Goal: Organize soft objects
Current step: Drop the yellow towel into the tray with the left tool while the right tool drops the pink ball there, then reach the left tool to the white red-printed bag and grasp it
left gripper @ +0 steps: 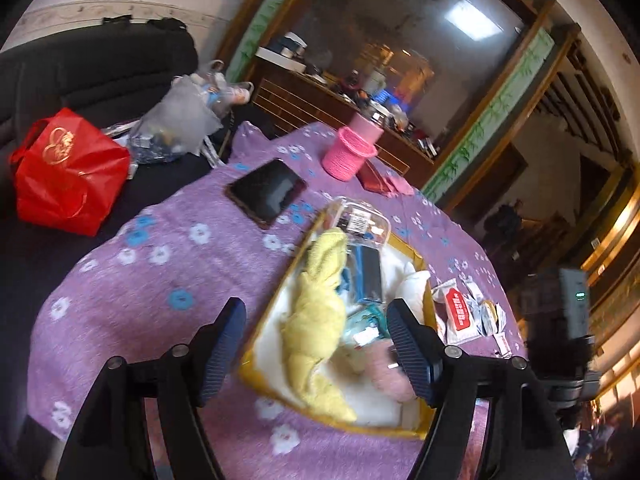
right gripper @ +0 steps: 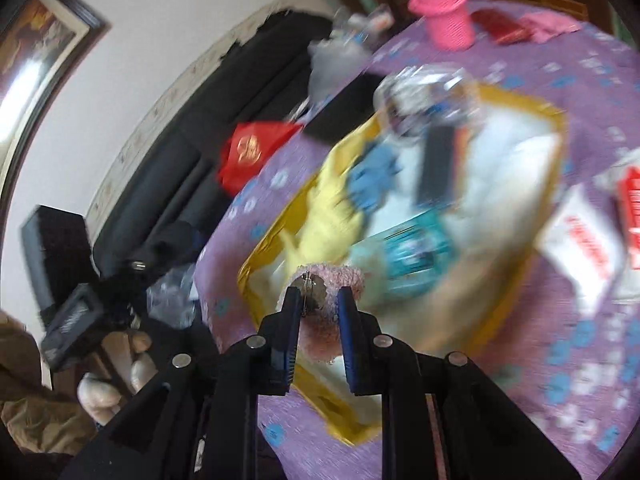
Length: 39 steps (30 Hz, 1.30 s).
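Between the fingers of the right tool [right gripper: 318, 300] a fluffy pink soft object [right gripper: 328, 280] with a small metal clip is pinched, held just above the 6 o'clock end of the gold-rimmed box [right gripper: 558, 120]; the right wrist view is blurred, so whether it rests on the box lining cannot be told. Wide open and gripping nothing, the left tool [left gripper: 316, 344] is poised over the same box, its fingers framing the contents.

Inside the box a yellow cloth [left gripper: 320, 320] is laid along the 9 o'clock side, with a blue cloth [right gripper: 372, 184], a dark flat case [left gripper: 372, 276] and a teal packet [right gripper: 416, 252] beside it, and a clear plastic case [left gripper: 360, 220] propped at the 12 o'clock corner.

On the purple flowered counter [left gripper: 140, 300] a tablet [left gripper: 266, 194] is seen at 11 o'clock of the box, a pink knitted basket [left gripper: 350, 152] at 12 o'clock, and white and red sachets [left gripper: 460, 312] at 3 o'clock.

The task is judged to be partly done: several soft pieces are gathered in the box, the pink one is in hand, and its placement is left, with the tangled contents perhaps to be sorted.
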### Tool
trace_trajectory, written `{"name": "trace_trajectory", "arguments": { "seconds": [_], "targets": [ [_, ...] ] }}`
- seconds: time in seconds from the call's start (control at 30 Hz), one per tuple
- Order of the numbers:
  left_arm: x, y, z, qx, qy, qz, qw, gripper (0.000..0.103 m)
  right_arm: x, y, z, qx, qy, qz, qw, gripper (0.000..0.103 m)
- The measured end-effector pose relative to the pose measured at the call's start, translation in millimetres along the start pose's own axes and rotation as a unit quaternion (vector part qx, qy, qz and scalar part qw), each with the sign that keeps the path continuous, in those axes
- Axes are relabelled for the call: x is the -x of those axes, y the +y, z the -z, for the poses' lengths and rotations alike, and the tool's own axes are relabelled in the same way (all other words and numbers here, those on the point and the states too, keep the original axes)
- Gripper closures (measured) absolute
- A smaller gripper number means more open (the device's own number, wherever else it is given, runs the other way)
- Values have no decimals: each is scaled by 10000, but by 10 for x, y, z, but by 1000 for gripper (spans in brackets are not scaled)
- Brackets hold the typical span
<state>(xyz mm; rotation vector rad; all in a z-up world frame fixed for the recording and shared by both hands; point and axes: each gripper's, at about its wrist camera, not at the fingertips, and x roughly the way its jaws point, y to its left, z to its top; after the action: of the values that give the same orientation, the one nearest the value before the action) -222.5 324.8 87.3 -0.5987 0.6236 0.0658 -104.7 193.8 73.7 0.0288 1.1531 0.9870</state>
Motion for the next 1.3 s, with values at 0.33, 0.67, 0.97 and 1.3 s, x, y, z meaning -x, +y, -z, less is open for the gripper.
{"name": "trace_trajectory", "arguments": {
  "seconds": [0.33,0.67,0.97,1.3],
  "targets": [
    [113,149,64,-16,-73,-147,9999,26,-551,250,-98,551,110,1105,9923,84],
    [33,-212,217,-761,-10,-596,9953,26,328,-40,199,32,-1005,870,9911,49],
    [-163,-1016,567,-2276,-104,-1319,9647,26,1057,-500,811,-751,-2050,1050,9702,37],
    [-405,-1648,889,-2989,233,-1602,9405,26,1455,-895,1232,-1199,-2487,1149,9542,37]
  ]
}}
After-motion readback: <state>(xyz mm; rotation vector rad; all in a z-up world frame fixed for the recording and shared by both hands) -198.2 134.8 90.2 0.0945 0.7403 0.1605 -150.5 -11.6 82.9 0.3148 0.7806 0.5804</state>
